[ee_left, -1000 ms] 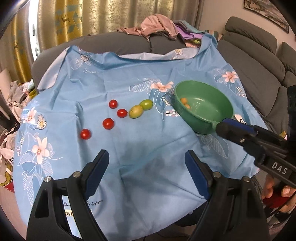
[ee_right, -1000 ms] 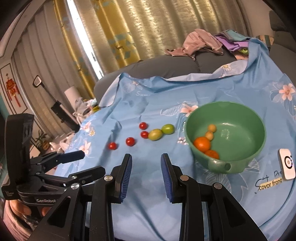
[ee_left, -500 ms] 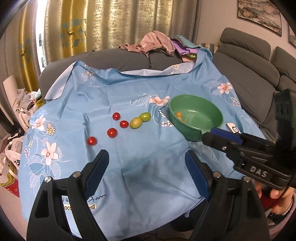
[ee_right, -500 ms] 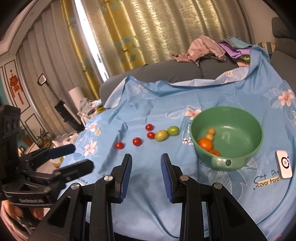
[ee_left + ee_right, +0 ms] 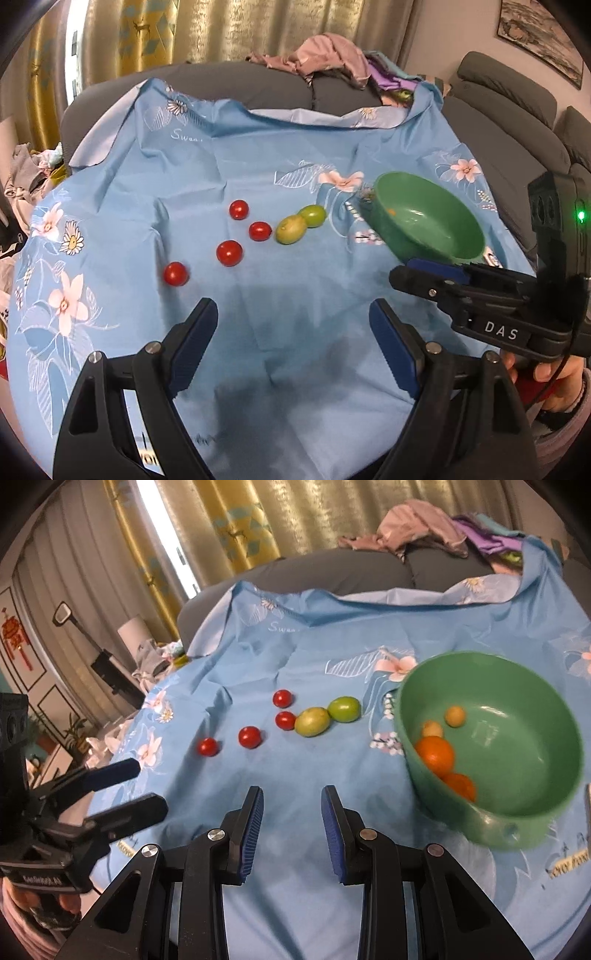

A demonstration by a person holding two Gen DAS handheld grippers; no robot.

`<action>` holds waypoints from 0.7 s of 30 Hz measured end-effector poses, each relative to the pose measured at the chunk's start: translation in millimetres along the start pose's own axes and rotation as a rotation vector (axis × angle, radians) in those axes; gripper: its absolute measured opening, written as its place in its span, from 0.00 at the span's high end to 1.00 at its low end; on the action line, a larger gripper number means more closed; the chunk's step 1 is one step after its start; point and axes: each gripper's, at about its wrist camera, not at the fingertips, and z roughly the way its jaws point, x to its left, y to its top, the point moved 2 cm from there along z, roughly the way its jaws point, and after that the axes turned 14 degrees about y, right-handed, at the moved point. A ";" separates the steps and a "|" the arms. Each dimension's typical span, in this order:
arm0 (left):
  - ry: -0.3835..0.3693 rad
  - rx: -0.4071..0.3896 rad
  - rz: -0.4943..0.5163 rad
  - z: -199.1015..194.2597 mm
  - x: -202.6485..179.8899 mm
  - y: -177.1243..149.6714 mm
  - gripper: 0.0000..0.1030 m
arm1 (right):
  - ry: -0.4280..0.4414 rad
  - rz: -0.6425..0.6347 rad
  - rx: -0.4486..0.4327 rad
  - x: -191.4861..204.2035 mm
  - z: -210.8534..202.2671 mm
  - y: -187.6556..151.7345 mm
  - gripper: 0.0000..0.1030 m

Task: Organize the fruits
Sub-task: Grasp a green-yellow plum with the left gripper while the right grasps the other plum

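Note:
Several red cherry tomatoes (image 5: 229, 252) and two green fruits (image 5: 291, 229) lie in a loose row on the blue floral cloth (image 5: 280, 310). A green bowl (image 5: 517, 786) at the right holds two oranges (image 5: 435, 754) and two small yellow fruits (image 5: 454, 715). My left gripper (image 5: 293, 343) is open and empty above the cloth's near part, below the tomatoes. My right gripper (image 5: 291, 830) is open and empty, near the bowl's left side; it also shows in the left wrist view (image 5: 428, 273).
A grey sofa (image 5: 517, 122) wraps the back and right, with a pile of clothes (image 5: 332, 59) on it. Gold curtains (image 5: 258, 520) hang behind. The cloth's near edge drops off close to both grippers. A small white tag (image 5: 493, 258) lies by the bowl.
Both grippers have moved forward and lower toward the cloth, so the fruits and bowl look nearer. Both stay open and empty. The fruits have not moved.

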 end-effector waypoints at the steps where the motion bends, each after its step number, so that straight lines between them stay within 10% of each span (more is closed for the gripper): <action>1: -0.007 0.005 0.003 4.7 0.9 2.1 0.18 | 0.001 -0.005 0.011 -0.8 7.4 3.5 0.68; 21: -0.135 0.098 0.103 126.5 -22.1 55.2 0.33 | -0.177 -0.250 0.342 -33.4 88.9 83.4 0.68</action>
